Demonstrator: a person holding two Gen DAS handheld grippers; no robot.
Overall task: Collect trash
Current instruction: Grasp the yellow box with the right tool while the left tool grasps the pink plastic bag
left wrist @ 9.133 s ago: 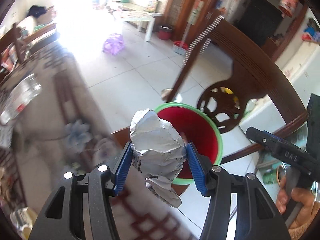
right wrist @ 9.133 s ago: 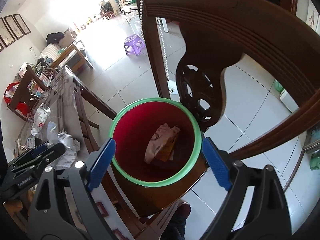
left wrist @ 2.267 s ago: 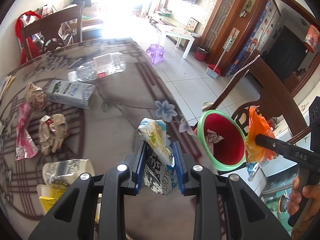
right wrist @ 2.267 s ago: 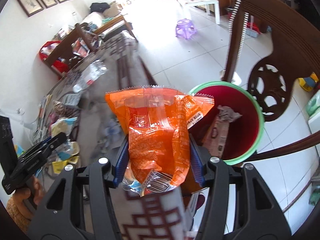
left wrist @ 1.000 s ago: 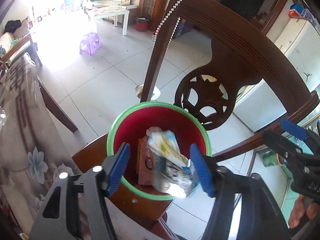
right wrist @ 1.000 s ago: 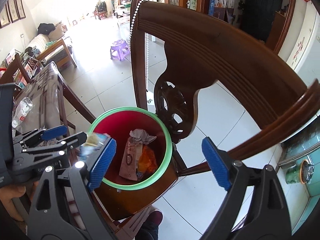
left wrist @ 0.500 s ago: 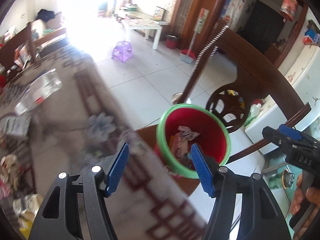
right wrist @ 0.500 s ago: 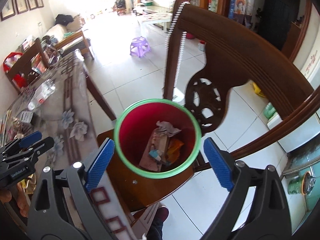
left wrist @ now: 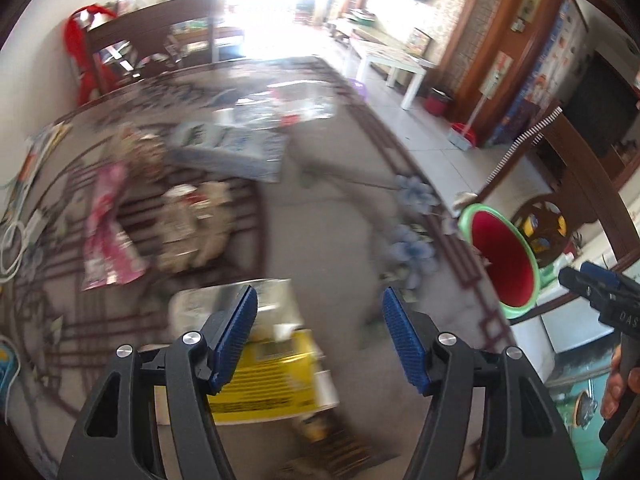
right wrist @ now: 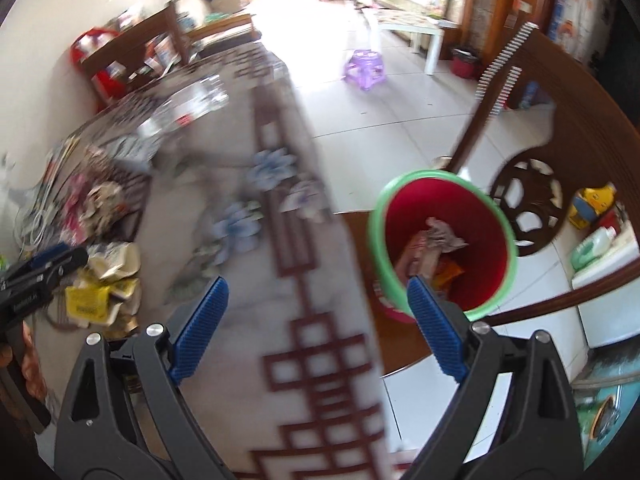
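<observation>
My left gripper (left wrist: 316, 330) is open and empty above the table, just over a yellow packet (left wrist: 266, 380) and a silver foil wrapper (left wrist: 224, 304). Further off lie a pink wrapper (left wrist: 106, 236), a crumpled wrapper (left wrist: 192, 224), a blue-white carton (left wrist: 232, 152) and a clear bottle (left wrist: 288, 106), all blurred. The red bin with a green rim (left wrist: 504, 256) stands beyond the table's right edge. My right gripper (right wrist: 316, 324) is open and empty over the table edge; the bin (right wrist: 480, 216) to its right holds several wrappers (right wrist: 436, 244).
The patterned table (right wrist: 280, 240) fills the left and centre. A dark wooden chair (right wrist: 532, 128) stands behind the bin, which rests on a chair seat (right wrist: 360, 236). A purple stool (right wrist: 364, 64) and white low table (right wrist: 412, 24) stand on the tiled floor.
Both grippers let their trash fall into the bin about a second ago. They have since swung left, back over the table; the left one now hangs over the remaining litter.
</observation>
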